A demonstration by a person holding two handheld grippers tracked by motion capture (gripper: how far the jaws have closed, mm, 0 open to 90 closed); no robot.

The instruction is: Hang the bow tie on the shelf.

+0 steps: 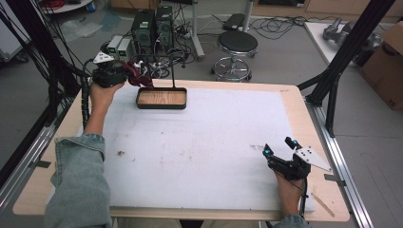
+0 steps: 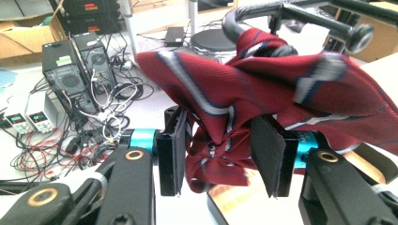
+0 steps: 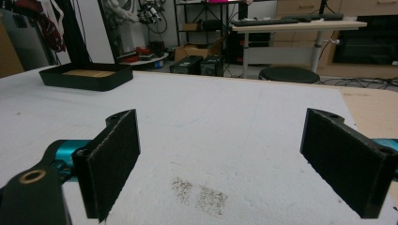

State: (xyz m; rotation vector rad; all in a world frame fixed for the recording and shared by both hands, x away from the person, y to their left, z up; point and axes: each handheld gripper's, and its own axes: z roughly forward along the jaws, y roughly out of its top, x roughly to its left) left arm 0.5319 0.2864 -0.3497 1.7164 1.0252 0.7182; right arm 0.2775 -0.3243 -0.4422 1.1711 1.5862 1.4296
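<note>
A dark red tie with white and navy stripes (image 2: 263, 89) is bunched between the black pads of my left gripper (image 2: 220, 154), which is shut on it. The cloth drapes over the black bar of a hanger stand (image 2: 286, 9). In the high view, my left gripper (image 1: 124, 73) holds the tie (image 1: 139, 77) at the table's far left, just behind a black tray with a wooden floor (image 1: 161, 105). The stand's thin post (image 1: 172, 71) rises from that tray. My right gripper (image 1: 278, 146) rests open near the front right, with nothing between its pads (image 3: 112, 164).
A white foam mat (image 1: 204, 142) covers most of the wooden table. Beyond the far edge stand a round stool (image 1: 236, 45), computer cases (image 1: 152, 26) and tangled cables. Black frame struts (image 1: 349, 45) and a cardboard box (image 1: 387, 61) are at the right.
</note>
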